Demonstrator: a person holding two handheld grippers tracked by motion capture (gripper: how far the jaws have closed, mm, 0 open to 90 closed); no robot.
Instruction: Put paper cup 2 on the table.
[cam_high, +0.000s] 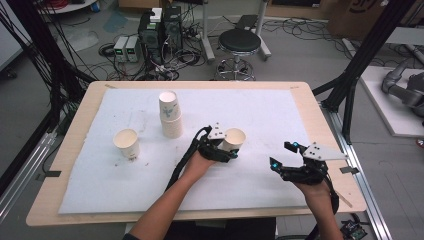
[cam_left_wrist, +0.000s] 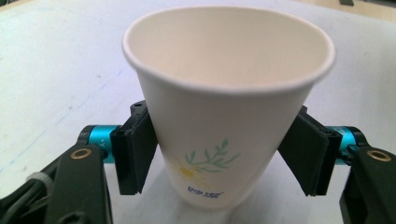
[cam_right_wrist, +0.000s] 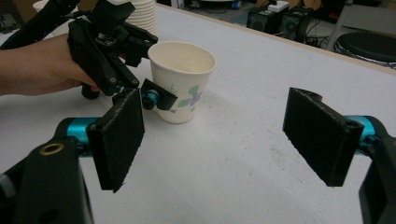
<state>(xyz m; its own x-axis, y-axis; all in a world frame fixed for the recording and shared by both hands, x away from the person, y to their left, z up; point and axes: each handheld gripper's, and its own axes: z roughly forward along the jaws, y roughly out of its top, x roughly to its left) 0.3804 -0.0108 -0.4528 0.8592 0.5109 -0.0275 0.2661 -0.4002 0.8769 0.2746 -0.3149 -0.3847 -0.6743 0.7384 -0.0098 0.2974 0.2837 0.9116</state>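
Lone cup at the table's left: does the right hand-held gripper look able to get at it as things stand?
Probably not directly. The lone cup stands far left, and the left hand-held gripper, shut on another cup, lies between it and the open right hand-held gripper.

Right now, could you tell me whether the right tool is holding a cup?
No, the right tool stands open with only bare white table cover between its pads.

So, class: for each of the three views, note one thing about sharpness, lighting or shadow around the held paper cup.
High view: even, dim light, soft detail; the white paper cup in the left gripper looks small. Left gripper view: the cup's printed flower is sharp, its rim slightly soft and bulged by the lens. Right gripper view: the open right gripper has dark near pads, and the cup throws a faint shadow.
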